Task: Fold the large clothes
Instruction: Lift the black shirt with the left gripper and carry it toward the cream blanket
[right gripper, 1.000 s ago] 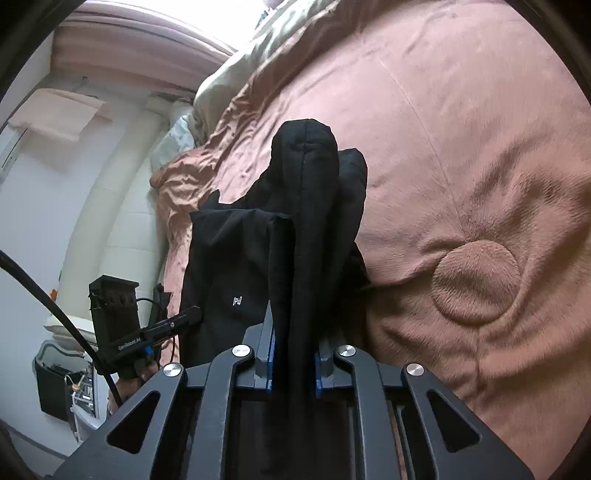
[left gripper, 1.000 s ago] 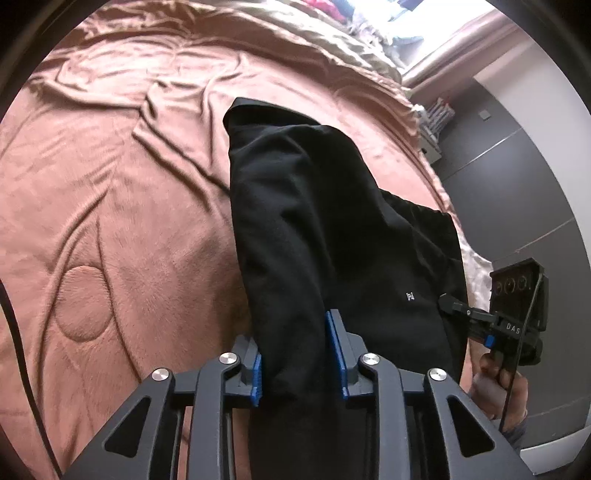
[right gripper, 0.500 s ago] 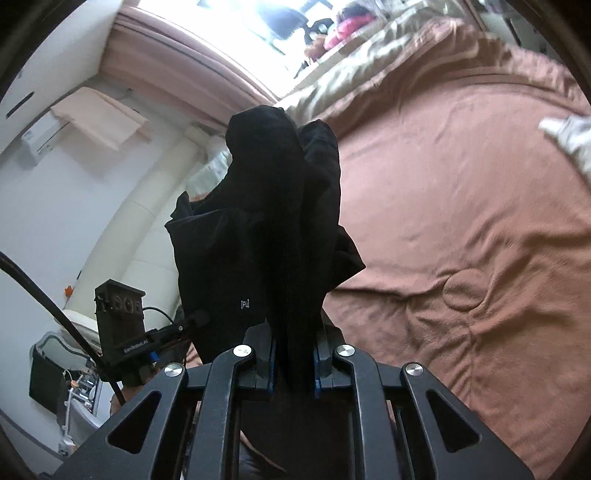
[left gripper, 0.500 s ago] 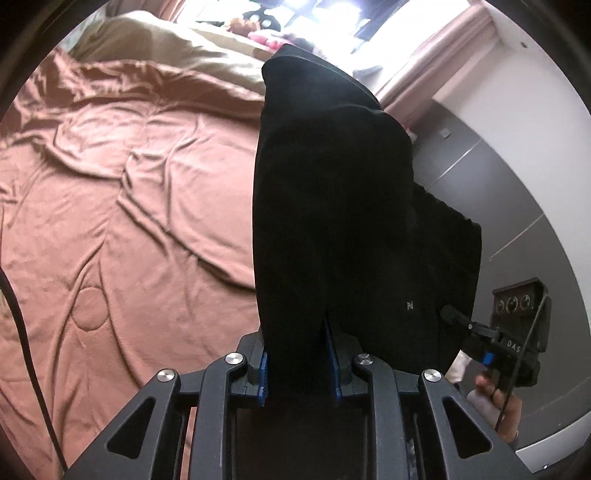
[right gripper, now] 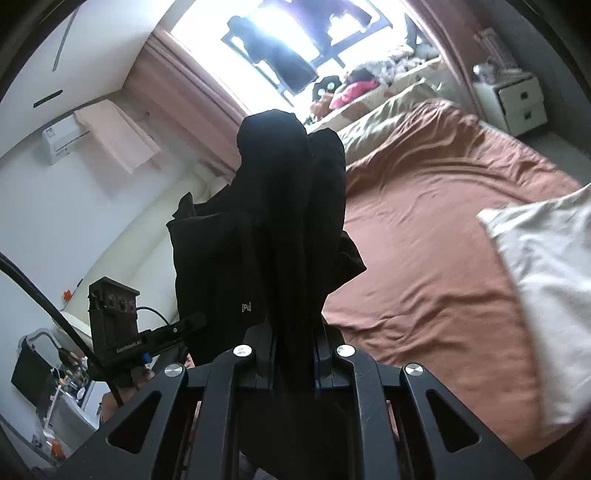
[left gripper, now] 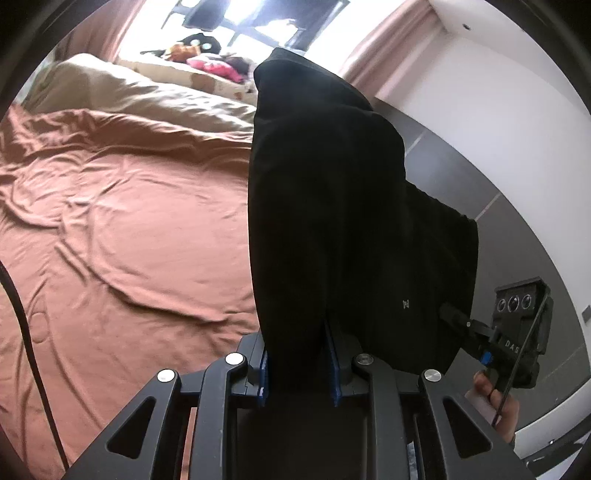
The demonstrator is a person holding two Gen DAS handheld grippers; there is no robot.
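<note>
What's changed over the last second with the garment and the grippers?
Both grippers lifted the black garment up off the brown bedspread; it now hangs in the air. Unchanged: left gripper and right gripper both clamp bunched fabric, nothing released.

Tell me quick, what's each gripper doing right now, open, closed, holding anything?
Left gripper: closed on the black garment.
Right gripper: closed on the same black garment, on a bunched fold.

Each wrist camera sits close behind its own gripper, facing down its fingers across the bed point(left gripper: 129, 221) point(right gripper: 424, 240) toward the window point(left gripper: 258, 22) point(right gripper: 295, 33); both share these.
</note>
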